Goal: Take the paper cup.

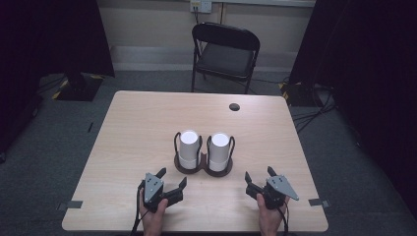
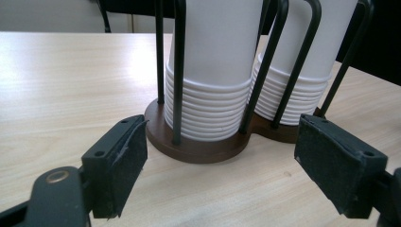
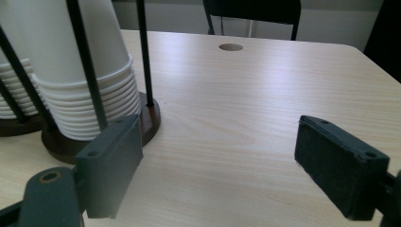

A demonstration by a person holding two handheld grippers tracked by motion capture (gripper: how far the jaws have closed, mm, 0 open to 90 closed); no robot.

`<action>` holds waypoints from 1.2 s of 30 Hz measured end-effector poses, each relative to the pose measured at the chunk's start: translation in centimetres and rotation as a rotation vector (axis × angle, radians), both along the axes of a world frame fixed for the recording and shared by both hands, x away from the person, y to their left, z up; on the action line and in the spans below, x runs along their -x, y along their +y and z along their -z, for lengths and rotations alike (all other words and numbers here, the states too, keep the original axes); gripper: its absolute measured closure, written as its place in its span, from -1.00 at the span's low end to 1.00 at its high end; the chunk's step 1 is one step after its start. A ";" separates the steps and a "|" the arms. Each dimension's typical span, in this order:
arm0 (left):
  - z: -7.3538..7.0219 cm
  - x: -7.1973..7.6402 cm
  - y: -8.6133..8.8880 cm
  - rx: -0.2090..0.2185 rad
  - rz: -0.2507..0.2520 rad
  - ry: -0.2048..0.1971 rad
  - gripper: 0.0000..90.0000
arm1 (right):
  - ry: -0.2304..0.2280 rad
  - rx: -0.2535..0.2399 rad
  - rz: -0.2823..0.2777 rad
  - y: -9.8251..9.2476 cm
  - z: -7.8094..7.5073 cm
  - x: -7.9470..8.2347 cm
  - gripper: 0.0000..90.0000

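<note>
room: grey carpet floor (image 1: 44,147), dark curtains (image 1: 44,34) on both sides, pale wall at the back w/ a socket (image 1: 200,5) up top.
chair: black folding chair (image 1: 224,56) behind the far edge of the table, facing it.
table: light wood table (image 1: 137,128), w/ a small round hole (image 1: 234,106) near the far right edge. same hole seen in the right gripper view.
tape: small grey bits of tape (image 1: 69,205) on the floor by both near corners.
cup stand: dark brown stand (image 1: 203,167) w/ two round bases joined, thin black wire bars going up. sits near the middle of the table, a bit toward the person.
cups: two stacks of white cups (image 1: 189,147), upside down, one stack on each base, inside the bars. stacks side by side, rims piled up at the bottom.
left gripper: left gripper (image 1: 171,179) is near the front edge, just in front & to the left of the stand. jaws spread wide, nothing between them. in the left gripper view the stand is close ahead, in the gap, not touched.
right gripper: right gripper (image 1: 259,175) is near the front edge, to the right of the stand. jaws spread wide, nothing held. in its own view the stand is off to the left, bare table ahead.
hands: one hand (image 1: 153,216) holds each gripper from below, arms come in from the near edge.
cables: black cable (image 1: 135,211) hangs from each gripper toward the person.
</note>
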State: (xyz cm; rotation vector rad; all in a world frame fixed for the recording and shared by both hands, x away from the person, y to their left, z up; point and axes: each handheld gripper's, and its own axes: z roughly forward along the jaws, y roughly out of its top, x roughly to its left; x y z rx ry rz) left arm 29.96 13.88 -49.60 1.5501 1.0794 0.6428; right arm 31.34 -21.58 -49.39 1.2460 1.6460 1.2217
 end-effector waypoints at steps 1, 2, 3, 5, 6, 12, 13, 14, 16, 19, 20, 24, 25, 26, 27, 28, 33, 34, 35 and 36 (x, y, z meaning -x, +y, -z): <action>0.0 -0.1 0.1 0.005 0.003 0.006 -0.60 | 0.000 0.001 -0.001 0.0 0.0 0.0 -0.63; 0.0 -0.1 0.2 0.004 0.003 0.013 -0.60 | 0.000 0.002 -0.001 0.1 0.0 0.0 -0.62; 0.0 -0.1 0.1 0.005 0.000 0.015 -0.60 | 0.001 0.002 -0.004 0.1 0.0 0.0 -0.62; -0.1 -0.1 0.2 0.009 0.022 0.040 -0.60 | -0.003 0.003 -0.002 0.1 0.0 0.0 -0.61; -0.1 0.2 0.2 0.010 0.023 0.036 -0.60 | -0.005 0.002 -0.002 0.0 0.0 0.1 -0.61; -0.5 0.4 0.2 0.025 0.059 0.043 -0.60 | 0.000 0.002 0.000 0.0 0.0 0.1 -0.60; -0.7 0.4 0.1 0.030 0.081 0.039 -0.61 | -0.003 0.004 0.000 0.0 0.0 0.2 -0.60; -0.9 0.4 0.0 0.015 0.085 0.038 -0.61 | -0.003 0.004 0.002 0.0 0.0 0.2 -0.60; -1.1 0.4 -0.2 0.001 0.083 0.040 -0.64 | 0.005 -0.002 0.000 0.0 0.0 0.1 -0.60; -1.4 0.2 -0.4 0.013 0.102 0.043 -0.63 | 0.010 -0.013 -0.020 -0.1 0.0 0.1 -0.60; -1.5 0.2 -0.5 0.017 0.112 0.046 -0.63 | 0.007 -0.014 -0.020 -0.1 0.0 0.1 -0.60; -1.9 -0.1 -0.9 0.004 0.151 0.046 -0.56 | 0.004 -0.017 -0.018 -0.1 0.0 0.2 -0.60; -2.0 -0.2 -1.0 0.004 0.163 0.040 -0.56 | 0.002 -0.018 -0.019 -0.2 0.0 0.2 -0.60; -2.0 -0.2 -1.0 0.004 0.163 0.040 -0.56 | 0.001 -0.021 -0.021 -0.2 0.0 0.2 -0.60; -2.1 -0.2 -1.1 -0.002 0.172 0.041 -0.56 | 0.001 -0.021 -0.021 -0.2 0.0 0.2 -0.60; -2.3 -0.3 -1.3 -0.005 0.184 0.034 -0.52 | 0.003 -0.024 -0.022 -0.2 0.0 0.1 -0.60; -2.7 -0.5 -1.8 -0.003 0.238 0.022 -0.48 | 0.005 -0.031 -0.020 -0.3 0.0 0.1 -0.60; -2.8 -0.7 -1.9 0.000 0.251 0.026 -0.46 | 0.006 -0.031 -0.019 -0.3 0.0 0.1 -0.60; -2.9 -0.8 -2.0 0.006 0.266 0.032 -0.46 | 0.007 -0.031 -0.020 -0.3 0.0 0.1 -0.60; -3.0 -0.9 -2.1 0.006 0.282 0.029 -0.44 | 0.010 -0.031 -0.020 -0.3 0.0 0.1 -0.60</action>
